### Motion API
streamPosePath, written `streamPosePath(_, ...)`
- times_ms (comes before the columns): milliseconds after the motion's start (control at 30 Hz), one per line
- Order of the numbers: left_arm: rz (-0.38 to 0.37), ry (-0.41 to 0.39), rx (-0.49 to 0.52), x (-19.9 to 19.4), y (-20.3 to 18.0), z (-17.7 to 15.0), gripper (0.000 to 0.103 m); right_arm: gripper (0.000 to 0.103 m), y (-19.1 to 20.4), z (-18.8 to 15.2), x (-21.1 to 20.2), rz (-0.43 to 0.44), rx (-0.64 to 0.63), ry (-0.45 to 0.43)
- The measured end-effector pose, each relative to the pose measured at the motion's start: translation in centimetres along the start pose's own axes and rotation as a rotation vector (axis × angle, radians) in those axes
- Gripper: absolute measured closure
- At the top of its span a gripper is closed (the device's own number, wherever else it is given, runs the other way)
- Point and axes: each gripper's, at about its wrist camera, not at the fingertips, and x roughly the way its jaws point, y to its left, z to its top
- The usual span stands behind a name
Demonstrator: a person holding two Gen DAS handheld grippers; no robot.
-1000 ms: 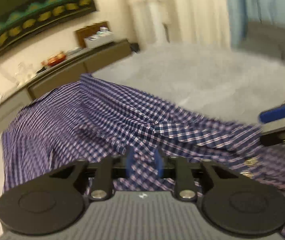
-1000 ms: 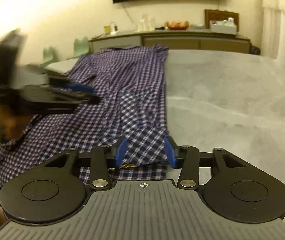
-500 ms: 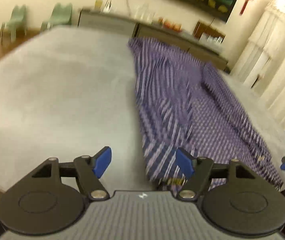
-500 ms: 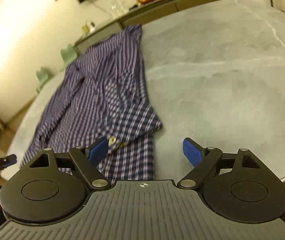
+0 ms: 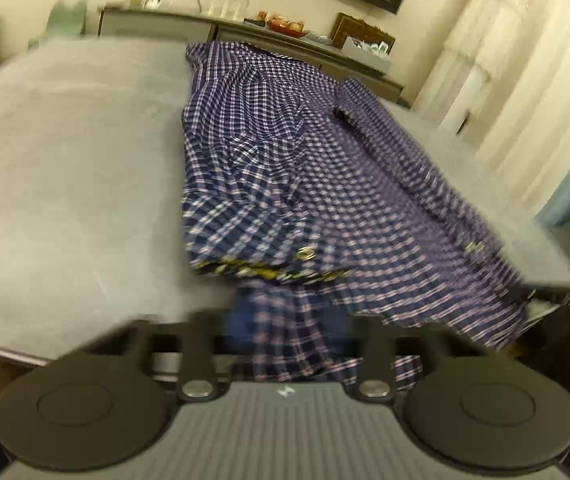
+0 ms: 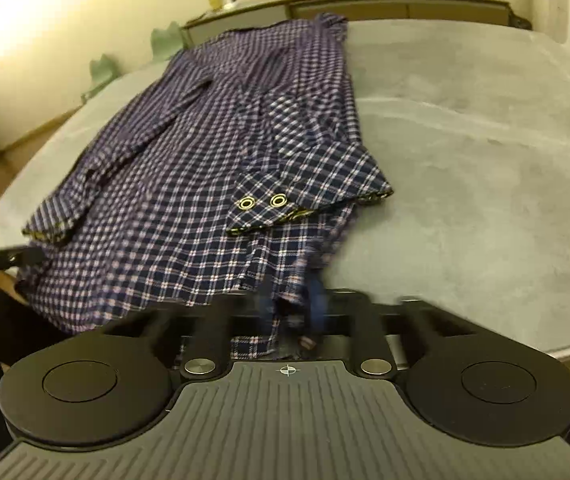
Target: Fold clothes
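Note:
A blue-and-white checked shirt [image 5: 305, 168] [image 6: 213, 160] lies lengthwise on the grey table [image 5: 65, 160] [image 6: 485, 160], both sleeves folded over its body, with the hem hanging over the near edge. A snap-button cuff [image 6: 305, 196] [image 5: 269, 248] rests on top near the hem. My left gripper [image 5: 289, 328] is at the hem's left part, blurred, its jaws closing with fabric between them. My right gripper [image 6: 291, 308] is at the hem's right corner, jaws closing and pinching a bunched fold. Each gripper's tip shows at the other view's edge [image 6: 5, 258] [image 5: 553, 296].
A long sideboard [image 5: 245, 28] [image 6: 365, 4] with bottles, a fruit bowl and a box runs along the far wall. Pale green chairs [image 5: 65, 16] stand at the far left and curtains [image 5: 525, 80] at the right. Bare tabletop flanks the shirt on both sides.
Both grippers let go of the sleeves, opened wide, dropped to the near hem and closed on it. The left one swung across the shirt to its left side.

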Motion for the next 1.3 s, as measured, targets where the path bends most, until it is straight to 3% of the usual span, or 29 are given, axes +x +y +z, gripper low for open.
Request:
streamPosePath(100,-0.032,0.007,-0.005,-0.6,0.2,0.5,0.099,0.097,0.1,0.6,-0.8,0.013,-0.014,-0.012)
streamPosePath(233,-0.134,-0.013,-0.050,-1.8,0.8,3.1,0.100,0.098,-0.2,3.2,-2.2,0.080,-0.007,-0.047)
streamPosePath(367,-0.216,-0.087,-0.153,-1.9,2.7,10.4,0.100,0.098,-1.5,9.0,-2.5,0.162,0.024,-0.098)
streamPosePath(433,-0.204,-0.130,-0.233,-0.5,4.4,15.1,0.100,0.098,-3.0,13.3,-1.1,0.185,0.055,-0.133)
streamPosePath(500,-0.134,-0.160,-0.299,2.3,6.2,18.9,0.099,0.098,-5.3,18.1,2.0,0.175,0.116,-0.165)
streamPosePath(567,-0.048,-0.140,-0.371,6.1,8.2,21.4,0.098,0.095,-7.5,22.2,6.1,0.149,0.201,-0.190)
streamPosePath(600,-0.018,-0.115,-0.385,8.0,8.7,21.9,0.095,0.072,-8.5,23.5,8.3,0.141,0.247,-0.184)
streamPosePath(633,0.009,-0.089,-0.393,9.6,9.1,22.2,0.088,0.040,-9.6,24.3,10.6,0.139,0.288,-0.151)
streamPosePath(667,0.011,-0.096,-0.397,9.7,9.6,22.1,0.084,0.032,-10.5,24.9,12.5,0.134,0.322,-0.127)
streamPosePath(733,-0.008,-0.152,-0.389,8.3,10.2,20.9,0.068,0.033,-11.6,24.2,13.7,0.114,0.344,-0.137)
streamPosePath(800,0.018,-0.215,-0.318,6.2,9.8,18.9,0.053,0.026,-12.2,22.4,13.2,0.154,0.331,-0.173)
streamPosePath(900,0.116,-0.231,-0.221,5.1,8.7,15.7,0.049,0.023,-12.2,21.0,13.2,0.168,0.309,-0.130)
streamPosePath(1000,0.132,-0.155,-0.221,6.2,7.8,13.3,0.047,0.017,-10.4,20.1,14.1,0.183,0.213,-0.093)
streamPosePath(1067,0.127,-0.118,-0.203,7.4,6.9,12.8,0.047,0.029,-9.7,19.6,14.7,0.192,0.185,-0.068)
streamPosePath(1133,0.153,-0.123,-0.140,7.8,5.9,12.5,0.050,0.077,-9.1,19.4,14.8,0.249,0.177,-0.050)
streamPosePath(1167,0.153,-0.130,-0.112,8.1,5.5,12.7,0.053,0.081,-8.9,19.3,14.4,0.252,0.166,-0.050)
streamPosePath(1233,0.126,-0.138,-0.086,8.4,5.1,13.1,0.083,0.086,-8.5,19.1,13.6,0.252,0.137,-0.050)
streamPosePath(1300,0.079,-0.139,-0.088,8.3,5.2,13.3,0.085,0.090,-8.5,18.2,12.2,0.246,0.116,-0.039)
